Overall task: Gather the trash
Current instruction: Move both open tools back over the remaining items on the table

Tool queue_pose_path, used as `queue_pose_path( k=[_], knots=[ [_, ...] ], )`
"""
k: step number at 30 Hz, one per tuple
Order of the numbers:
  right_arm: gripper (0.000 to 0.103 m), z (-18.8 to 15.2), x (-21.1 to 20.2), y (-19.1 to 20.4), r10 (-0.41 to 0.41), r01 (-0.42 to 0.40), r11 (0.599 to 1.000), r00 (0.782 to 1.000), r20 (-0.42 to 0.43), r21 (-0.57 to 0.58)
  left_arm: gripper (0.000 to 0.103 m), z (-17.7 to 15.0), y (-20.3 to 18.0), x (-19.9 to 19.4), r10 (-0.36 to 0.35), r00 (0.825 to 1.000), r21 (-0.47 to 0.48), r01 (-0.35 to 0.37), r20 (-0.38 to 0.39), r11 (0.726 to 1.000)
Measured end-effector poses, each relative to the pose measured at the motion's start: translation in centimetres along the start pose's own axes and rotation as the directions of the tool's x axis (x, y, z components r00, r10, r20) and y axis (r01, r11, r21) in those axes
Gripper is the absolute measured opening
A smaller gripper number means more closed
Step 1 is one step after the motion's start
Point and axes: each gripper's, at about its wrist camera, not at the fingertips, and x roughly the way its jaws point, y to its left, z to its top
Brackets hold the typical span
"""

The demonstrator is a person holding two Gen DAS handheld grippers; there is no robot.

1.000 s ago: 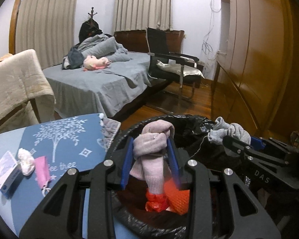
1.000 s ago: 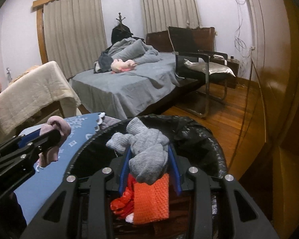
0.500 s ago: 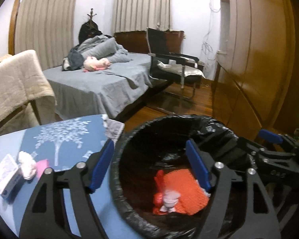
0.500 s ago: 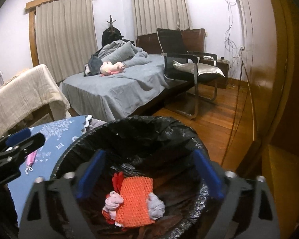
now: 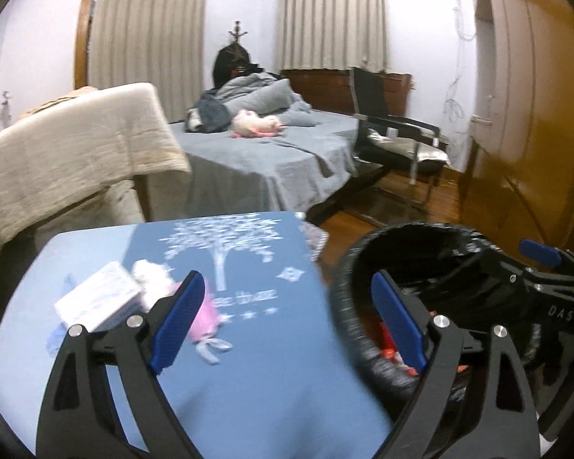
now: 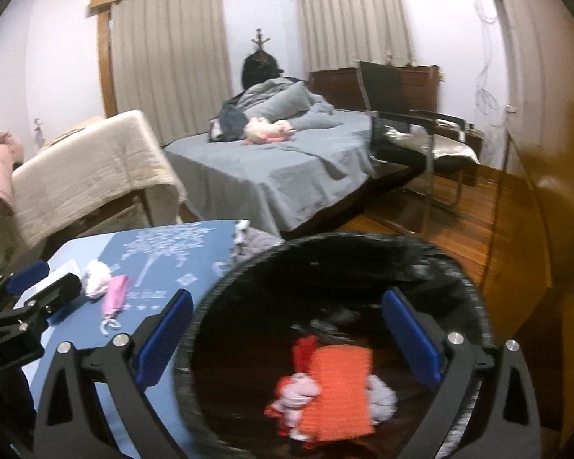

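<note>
Fingers of the left gripper [image 5: 285, 323] have just been opening and stand spread with nothing between them; the right gripper [image 6: 285, 338] is spread wide and empty over the black-lined bin [image 6: 474, 287]. Next on the blue surface [image 5: 264, 355] lie a pink face mask [image 5: 206, 315], a white wad [image 5: 149, 277] and a small box [image 5: 95, 298]: all light. I'd pinch the limp mask mid-body. Only the right view shows the orange cloth [image 6: 338, 390] and socks in the bin.

The bin [image 6: 474, 290] mouth lies unobstructed; a box [image 5: 97, 300] and pink mask [image 5: 206, 315] crowd the table [image 5: 264, 363].
</note>
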Motion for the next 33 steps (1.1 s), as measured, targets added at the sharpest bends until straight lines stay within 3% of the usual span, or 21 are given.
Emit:
queue_pose_path(
  k=[9,16,23,33],
  knots=[
    [0.097,-0.3,2.5,6.9,0.099,-0.101,0.994,0.995,-0.028,-0.045,0.087,-1.2,7.4,-0.9,0.146,0.989,-0.05,-0.146,-0.017,0.988],
    [0.097,-0.7,4.1,10.5,0.144,-0.148,0.986,0.988,-0.051,-0.081,0.087,-2.3,13.7,0.2,0.257,0.965,-0.093,-0.262,-0.057,0.961],
    [0.097,-1.2,5.8,13.0,0.164,-0.172,0.98,0.983,-0.085,-0.104,0.087,-4.1,16.7,1.4,0.283,0.952,-0.126,-0.297,-0.114,0.947],
    [0.097,-1.9,8.1,14.7,0.173,-0.187,0.975,0.978,-0.118,-0.117,0.073,-4.8,18.0,3.5,0.237,0.96,-0.133,-0.257,-0.15,0.957]
  ],
)
